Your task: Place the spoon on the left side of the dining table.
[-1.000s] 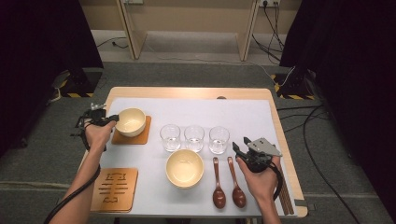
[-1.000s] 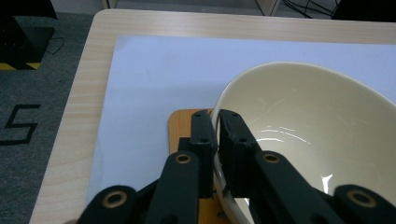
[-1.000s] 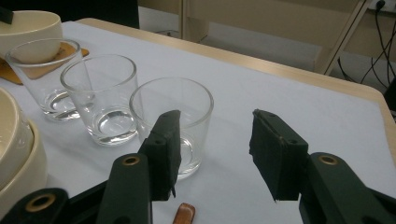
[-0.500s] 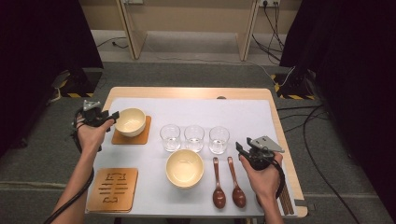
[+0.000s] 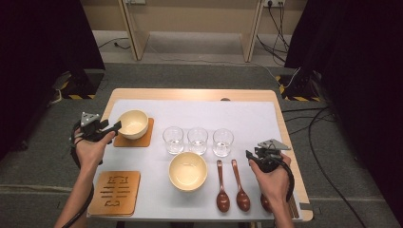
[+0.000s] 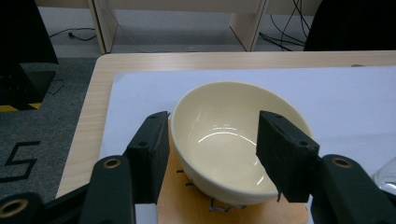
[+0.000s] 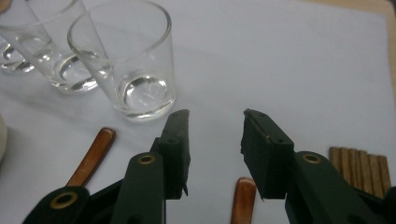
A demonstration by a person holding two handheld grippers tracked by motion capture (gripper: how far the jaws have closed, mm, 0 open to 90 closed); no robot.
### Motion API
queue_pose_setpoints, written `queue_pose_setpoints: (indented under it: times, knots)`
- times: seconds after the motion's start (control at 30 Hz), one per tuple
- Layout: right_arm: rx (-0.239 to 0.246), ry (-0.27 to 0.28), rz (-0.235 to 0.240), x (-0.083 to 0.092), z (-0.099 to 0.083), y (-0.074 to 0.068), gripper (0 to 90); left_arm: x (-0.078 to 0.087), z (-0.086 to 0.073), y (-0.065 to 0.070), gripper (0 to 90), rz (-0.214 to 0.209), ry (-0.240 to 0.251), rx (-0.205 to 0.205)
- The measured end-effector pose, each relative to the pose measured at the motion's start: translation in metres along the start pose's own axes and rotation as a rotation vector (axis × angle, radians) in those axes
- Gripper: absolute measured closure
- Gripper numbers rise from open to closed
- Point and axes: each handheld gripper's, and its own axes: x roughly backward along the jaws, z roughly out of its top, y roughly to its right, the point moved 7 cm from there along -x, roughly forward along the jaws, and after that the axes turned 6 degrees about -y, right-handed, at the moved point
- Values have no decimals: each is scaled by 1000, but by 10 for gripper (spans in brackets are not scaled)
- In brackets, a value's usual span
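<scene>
Nearest to us, a person's two forearms come in over the front edge of a table [image 5: 285,142] covered with a white sheet. The right gripper [image 5: 252,156] hovers low at the front right, its fingers apart with a clear gap; they have just been closing a little, and they press on nothing. In the right gripper view, the tip of a brown spoon handle [image 7: 243,198] shows low in that gap, under the fingers rather than between the pads. We judge this the relation that matters next. The spoons [image 5: 241,186] lie side by side, long axis running front to back, bowls of the spoons toward the person and handles pointing away. The right gripper sits over the handle ends, far nearer to them than the left gripper is.

Left of the spoons stands an empty cream bowl [image 5: 188,170], and at the front left lies a bare wooden coaster [image 5: 115,192]. One step farther back, three clear glasses [image 5: 197,140] stand in a row.

At the left, the left gripper [image 5: 115,126] points at a second cream bowl [image 5: 132,123], which sits upright on its own coaster [image 5: 142,140]. In the left gripper view its fingers have just been opening. They stand wide on either side of the near wall of this bowl [image 6: 233,140], one outside and one above the hollow, neither pad touching.
</scene>
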Motion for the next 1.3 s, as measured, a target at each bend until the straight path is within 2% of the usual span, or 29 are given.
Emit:
queue_pose_setpoints:
  times: [0.13,0.27,0.33,0.5,0.63,0.7,0.83,0.87,1.17,1.23,1.3]
  knots:
    - [-15,-94,22,-5,-8,-4,621,9,-9,7,434,-5,-1,-15]
    - [-20,-149,32,-4,-13,-13,626,21,-20,13,430,-1,1,-30]
    - [-16,-185,41,-6,-18,-18,627,25,-28,15,427,-11,-4,-21]
    - [-33,-272,75,-11,-27,-30,632,27,-49,14,422,0,-24,-22]
    - [-43,-324,89,-16,-30,-35,625,24,-58,9,424,15,-26,-8]
    - [-47,-344,98,-19,-31,-36,626,24,-60,8,425,22,-35,-17]
    - [-70,-398,108,-23,-33,-40,635,25,-61,5,426,23,-29,-7]
    - [-59,-404,107,-24,-33,-40,637,25,-60,6,427,18,-24,-4]
    - [-69,-515,95,-30,-40,-50,692,28,-59,6,433,8,-13,6]
    - [-65,-518,81,-31,-40,-50,712,28,-60,8,433,-13,-11,18]
    - [-67,-524,71,-31,-39,-50,741,27,-60,8,435,-14,-13,13]
